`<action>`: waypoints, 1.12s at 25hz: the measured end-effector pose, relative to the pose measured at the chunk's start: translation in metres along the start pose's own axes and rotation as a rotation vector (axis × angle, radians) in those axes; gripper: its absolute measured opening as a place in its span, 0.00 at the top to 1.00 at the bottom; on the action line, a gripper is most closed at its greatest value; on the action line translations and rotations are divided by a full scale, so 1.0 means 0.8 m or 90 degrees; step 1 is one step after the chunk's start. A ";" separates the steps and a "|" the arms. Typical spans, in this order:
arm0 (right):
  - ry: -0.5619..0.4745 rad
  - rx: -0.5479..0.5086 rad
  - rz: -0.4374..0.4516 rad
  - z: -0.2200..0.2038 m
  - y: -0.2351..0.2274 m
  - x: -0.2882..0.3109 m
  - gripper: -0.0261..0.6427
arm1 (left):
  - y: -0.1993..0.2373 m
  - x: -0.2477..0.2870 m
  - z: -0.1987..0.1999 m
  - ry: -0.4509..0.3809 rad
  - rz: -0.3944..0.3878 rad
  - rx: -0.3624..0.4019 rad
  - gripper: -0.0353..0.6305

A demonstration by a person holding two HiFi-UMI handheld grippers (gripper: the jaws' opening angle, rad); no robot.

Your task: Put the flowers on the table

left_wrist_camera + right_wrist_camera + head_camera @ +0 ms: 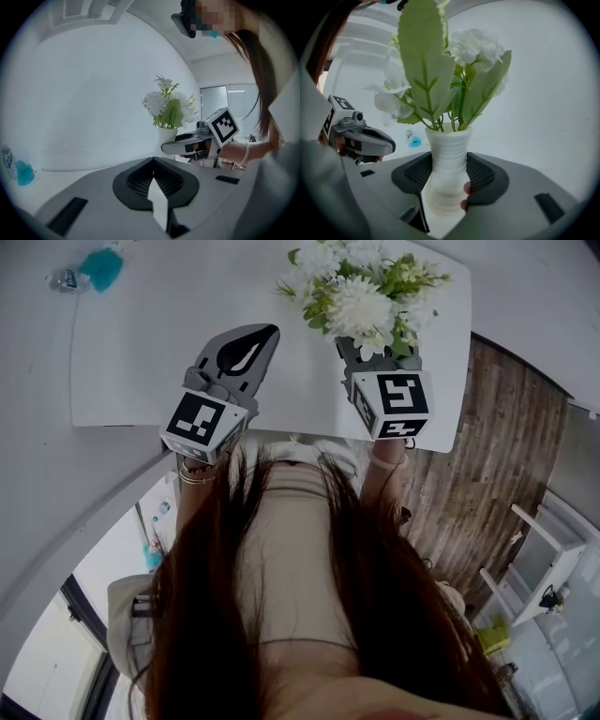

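Note:
White flowers (361, 292) with green leaves stand in a ribbed white vase (449, 168). My right gripper (375, 351) is shut on the vase's waist, one pad on each side, and holds it upright over the right part of the white table (169, 343). Whether the vase base touches the tabletop is hidden. My left gripper (267, 332) hovers over the table's middle, left of the vase, shut with nothing in it. In the left gripper view the flowers (168, 105) and right gripper (180, 146) show ahead to the right.
A small clear bottle (64, 279) and a teal object (101, 268) sit at the table's far left corner. Wooden floor (497, 456) lies right of the table, with a white rack (539, 559) beyond it.

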State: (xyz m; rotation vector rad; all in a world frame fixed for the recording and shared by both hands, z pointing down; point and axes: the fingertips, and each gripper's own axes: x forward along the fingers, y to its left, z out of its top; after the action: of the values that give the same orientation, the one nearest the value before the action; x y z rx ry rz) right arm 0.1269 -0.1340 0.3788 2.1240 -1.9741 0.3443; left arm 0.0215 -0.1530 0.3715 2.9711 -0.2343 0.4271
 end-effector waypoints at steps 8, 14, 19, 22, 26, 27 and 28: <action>0.020 0.003 0.002 -0.015 -0.003 0.003 0.59 | -0.004 0.003 -0.003 0.014 -0.008 -0.003 0.94; 0.023 0.005 0.005 -0.018 -0.003 0.003 0.59 | -0.008 0.003 -0.001 0.025 -0.011 0.000 0.94; 0.028 0.002 0.006 -0.021 -0.004 0.005 0.59 | -0.011 0.003 0.004 0.027 -0.024 0.004 0.94; 0.031 0.005 0.004 -0.015 -0.001 0.000 0.59 | -0.014 -0.005 0.016 0.038 -0.021 0.005 0.94; 0.032 0.019 0.010 -0.003 0.004 -0.008 0.59 | -0.021 -0.018 0.031 0.058 -0.023 0.009 0.94; 0.030 0.022 0.010 0.002 0.006 -0.010 0.59 | -0.023 -0.022 0.037 0.060 -0.025 0.012 0.94; 0.029 0.024 0.010 0.006 0.008 -0.013 0.59 | -0.024 -0.026 0.043 0.061 -0.025 0.014 0.94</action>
State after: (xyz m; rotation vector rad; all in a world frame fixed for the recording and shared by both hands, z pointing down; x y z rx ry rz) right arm 0.1202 -0.1264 0.3709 2.1049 -1.9759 0.4329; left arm 0.0146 -0.1363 0.3312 2.9607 -0.1610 0.5695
